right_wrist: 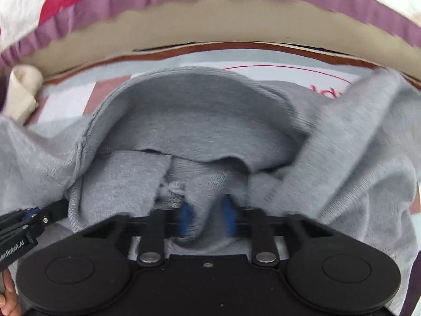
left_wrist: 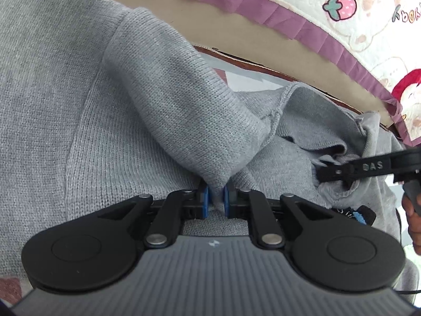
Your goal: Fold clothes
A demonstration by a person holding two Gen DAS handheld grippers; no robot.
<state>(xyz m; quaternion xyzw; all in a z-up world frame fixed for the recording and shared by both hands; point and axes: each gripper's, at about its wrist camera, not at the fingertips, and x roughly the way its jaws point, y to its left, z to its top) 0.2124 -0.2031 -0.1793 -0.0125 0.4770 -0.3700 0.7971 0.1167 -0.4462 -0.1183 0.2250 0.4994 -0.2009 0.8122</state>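
A grey knit sweater (left_wrist: 158, 105) lies crumpled over the surface and fills most of both views (right_wrist: 197, 121). In the left wrist view my left gripper (left_wrist: 216, 200) is shut on a pinched fold of the sweater, blue pads (left_wrist: 205, 200) tight against the knit. The right gripper (left_wrist: 319, 173) reaches in from the right into a bunched part of the same garment. The right wrist view is blurred; there my right gripper (right_wrist: 207, 218) has a thick fold of grey knit pressed between its blue pads (right_wrist: 185, 218). The left gripper (right_wrist: 39, 216) shows at the lower left edge.
A white quilt (left_wrist: 368, 26) with a strawberry print and a purple frill runs along the far side above a beige band (left_wrist: 236, 34). A cream cloth (right_wrist: 23, 89) lies at the far left. A white and red printed surface (right_wrist: 276, 72) shows under the sweater. A hand (left_wrist: 413, 218) holds the right gripper.
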